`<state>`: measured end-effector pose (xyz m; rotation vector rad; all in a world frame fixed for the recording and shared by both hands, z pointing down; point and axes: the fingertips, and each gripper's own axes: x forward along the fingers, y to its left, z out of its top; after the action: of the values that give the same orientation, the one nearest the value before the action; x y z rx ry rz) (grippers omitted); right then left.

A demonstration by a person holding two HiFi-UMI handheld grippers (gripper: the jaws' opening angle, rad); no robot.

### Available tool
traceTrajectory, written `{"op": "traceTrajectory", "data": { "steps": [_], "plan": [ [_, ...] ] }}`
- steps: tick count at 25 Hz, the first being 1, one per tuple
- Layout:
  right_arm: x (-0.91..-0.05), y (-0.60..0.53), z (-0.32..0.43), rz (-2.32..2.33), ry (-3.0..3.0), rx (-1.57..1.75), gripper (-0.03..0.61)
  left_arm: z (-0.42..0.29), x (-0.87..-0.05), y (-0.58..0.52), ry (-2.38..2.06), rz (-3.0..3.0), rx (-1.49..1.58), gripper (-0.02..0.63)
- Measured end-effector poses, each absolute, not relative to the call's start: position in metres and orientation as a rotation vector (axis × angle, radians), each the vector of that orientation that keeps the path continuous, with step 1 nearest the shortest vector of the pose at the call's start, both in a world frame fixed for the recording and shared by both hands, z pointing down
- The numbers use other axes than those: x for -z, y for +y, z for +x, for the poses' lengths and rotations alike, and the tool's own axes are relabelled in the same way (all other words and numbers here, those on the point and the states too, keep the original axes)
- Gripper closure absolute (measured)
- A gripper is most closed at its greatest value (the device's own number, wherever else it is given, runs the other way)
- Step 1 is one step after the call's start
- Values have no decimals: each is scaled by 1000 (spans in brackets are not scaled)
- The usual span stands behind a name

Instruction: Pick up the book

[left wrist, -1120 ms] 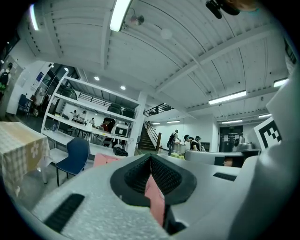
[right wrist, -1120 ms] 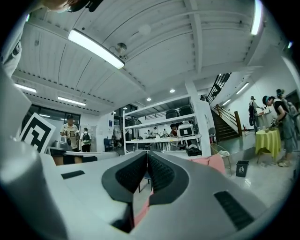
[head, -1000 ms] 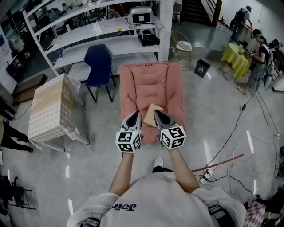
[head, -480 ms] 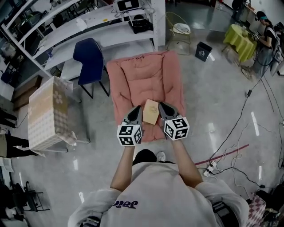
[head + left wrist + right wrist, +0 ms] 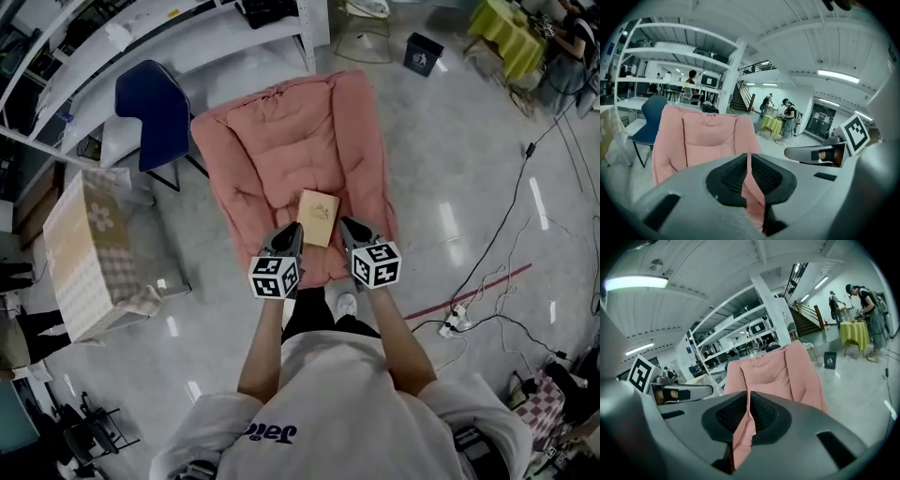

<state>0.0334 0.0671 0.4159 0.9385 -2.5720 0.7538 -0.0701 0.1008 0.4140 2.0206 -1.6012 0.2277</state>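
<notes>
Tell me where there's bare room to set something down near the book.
The pink lounger is bare above the book. Floor right of it is open to the cables. Crowded: left gripper and right gripper flank the book; blue chair at left.

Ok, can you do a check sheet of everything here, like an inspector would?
Surface: pink cushioned chair on the grey floor.
Job's things: tan book lying flat on the chair's seat, not held.
Clutter: nothing seen.
Grippers: left gripper and right gripper flank the book's near end, fingers shut, empty.
Cables: black cables and a power strip on the floor, right.
Surroundings: blue chair, white shelves, cloth-covered box, green table.
</notes>
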Motion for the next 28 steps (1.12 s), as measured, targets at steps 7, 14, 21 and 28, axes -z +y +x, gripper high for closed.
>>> {"op": "traceTrajectory", "data": {
  "steps": [7, 14, 21, 28],
  "plan": [
    [-516, 45, 23, 918, -2374, -974, 563, -110, -516, 56, -1491, 1916, -344, 595],
    [-623, 40, 8, 902, -2224, -1280, 437, -126, -629, 35, -1201, 1845, -460, 417],
    [-739, 29, 0, 857, -2098, -1275, 314, -125, -731, 9, -992, 1797, -514, 331],
    [-827, 36, -9, 837, -2016, -1407, 282, -117, -806, -7, -865, 1776, -493, 266]
  ]
}}
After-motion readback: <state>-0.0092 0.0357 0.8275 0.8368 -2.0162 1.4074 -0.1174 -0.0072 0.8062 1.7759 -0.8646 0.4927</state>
